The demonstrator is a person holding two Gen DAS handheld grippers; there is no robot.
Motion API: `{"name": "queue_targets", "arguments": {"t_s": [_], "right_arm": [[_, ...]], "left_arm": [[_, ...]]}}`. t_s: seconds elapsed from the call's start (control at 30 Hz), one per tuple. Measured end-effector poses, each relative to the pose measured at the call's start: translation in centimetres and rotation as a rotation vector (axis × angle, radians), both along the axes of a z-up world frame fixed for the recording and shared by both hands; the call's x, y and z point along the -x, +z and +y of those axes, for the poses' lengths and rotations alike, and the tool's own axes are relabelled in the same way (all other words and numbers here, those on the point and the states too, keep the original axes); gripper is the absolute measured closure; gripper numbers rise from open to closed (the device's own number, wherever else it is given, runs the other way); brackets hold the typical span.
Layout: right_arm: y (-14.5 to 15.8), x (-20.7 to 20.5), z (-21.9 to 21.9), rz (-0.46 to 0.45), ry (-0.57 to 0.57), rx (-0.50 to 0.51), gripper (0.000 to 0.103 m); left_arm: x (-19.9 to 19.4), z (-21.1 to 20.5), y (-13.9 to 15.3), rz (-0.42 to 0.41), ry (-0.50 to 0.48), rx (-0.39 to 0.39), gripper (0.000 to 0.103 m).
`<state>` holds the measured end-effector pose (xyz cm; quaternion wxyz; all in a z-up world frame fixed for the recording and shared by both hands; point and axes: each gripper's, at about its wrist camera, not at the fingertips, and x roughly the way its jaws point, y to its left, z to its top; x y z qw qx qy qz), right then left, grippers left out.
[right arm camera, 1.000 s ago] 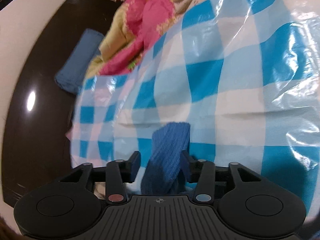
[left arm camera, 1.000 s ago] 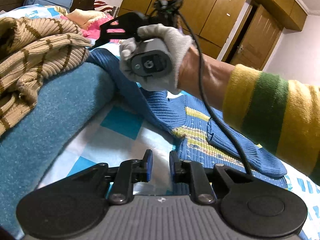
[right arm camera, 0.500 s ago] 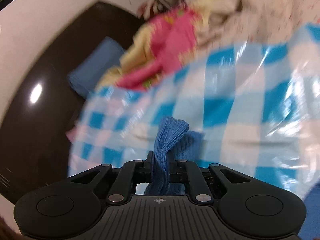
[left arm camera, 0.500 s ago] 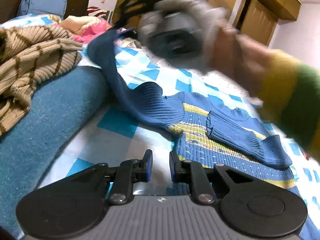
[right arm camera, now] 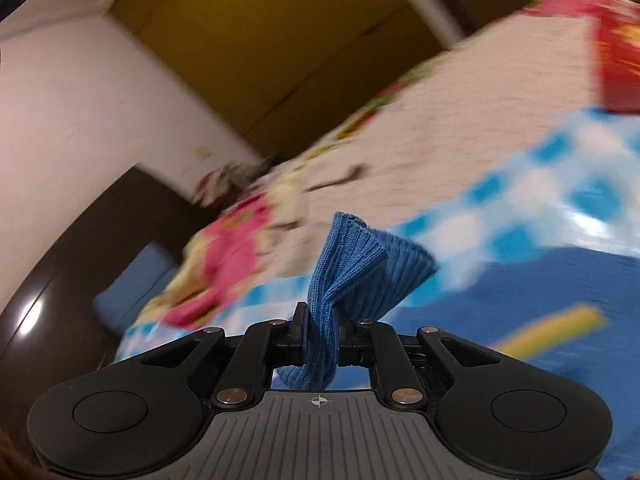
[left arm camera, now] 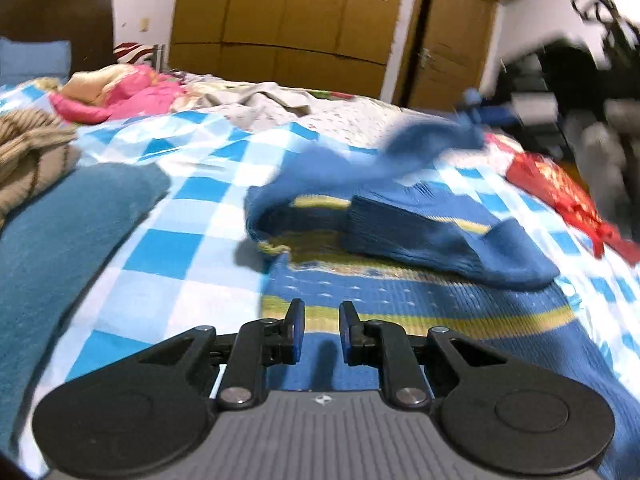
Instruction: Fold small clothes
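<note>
The right tongs [right arm camera: 320, 334] are clamped on the cuff of the blue sleeve [right arm camera: 360, 256], the ribbed knit bunched up between the pads and poking out beyond them. From the other side you can see that sleeve [left arm camera: 420, 148] stretched in the air, blurred, running from the sweater's shoulder up toward the far right where the right tongs are a dark smear. The blue knit sweater [left arm camera: 400, 292] itself lies flat on the checked blue-and-white sheet [left arm camera: 192, 216] on the bed, yellow stripes across the body, and its other sleeve [left arm camera: 440, 228] is already laid over the chest, cuff pointing right.

The left tongs [left arm camera: 321, 334] hover low over the near hem of the sweater, pads close together with a narrow gap showing and nothing between them, so they grip nothing.

So this looks like the sleeve-folding step: one sleeve tucked in, the second being carried across. Next, I'd say, the right tongs need to bring the cuff down across the chest, on top of the first sleeve, and only then let go, keeping the sleeve straight so it doesn't twist or drag the shoulder off line. The left tongs could pin the body near the hem if it starts to slide on that slick sheet.

A teal towel [left arm camera: 60, 240] lies to the near left, a striped tan sweater [left arm camera: 28, 152] beyond it, pink bedding [left arm camera: 120, 96] at the far left
</note>
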<state>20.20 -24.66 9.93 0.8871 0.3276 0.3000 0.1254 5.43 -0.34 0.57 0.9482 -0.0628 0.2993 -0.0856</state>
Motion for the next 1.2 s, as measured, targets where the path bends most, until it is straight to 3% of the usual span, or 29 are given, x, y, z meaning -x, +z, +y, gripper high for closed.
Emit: {"name": "queue_targets", "arguments": {"t_s": [0.2, 0.4, 0.6, 0.73, 0.83, 1.0, 1.1, 1.2], "right_arm": [[-6.1, 2.2, -3.8, 0.110, -0.077, 0.179, 0.091], [-8.4, 2.7, -6.6, 0.131, -0.097, 0.044, 0.087], [-8.1, 3.3, -8.2, 0.107, -0.146, -0.032, 0.088], [-7.1, 4.6, -8.3, 0.046, -0.131, 0.030, 0.088], [-8.0, 4.6, -8.4, 0.101, -0.154, 0.107, 0.087], [-9.1, 4.9, -9.7, 0.155, -0.181, 0.038, 0.084], [-8.4, 5.4, -10.2, 0.130, -0.192, 0.037, 0.083], [-7.8, 5.7, -10.2, 0.113, -0.218, 0.123, 0.083]], "left_arm": [[-0.6, -2.5, 0.6, 0.021, -0.045, -0.103, 0.073], [-2.1, -3.8, 0.9, 0.018, -0.074, -0.179, 0.071], [-4.0, -3.8, 1.8, 0.000, -0.042, -0.181, 0.071], [-5.3, -3.5, 2.2, -0.019, -0.037, -0.159, 0.070], [-6.5, -3.9, 1.7, -0.006, -0.046, -0.171, 0.068], [-8.1, -3.8, 0.2, 0.067, -0.052, -0.228, 0.068], [-7.2, -2.6, 1.5, -0.005, -0.031, -0.169, 0.068], [-8.1, -2.2, 2.6, -0.038, -0.005, -0.122, 0.064]]}}
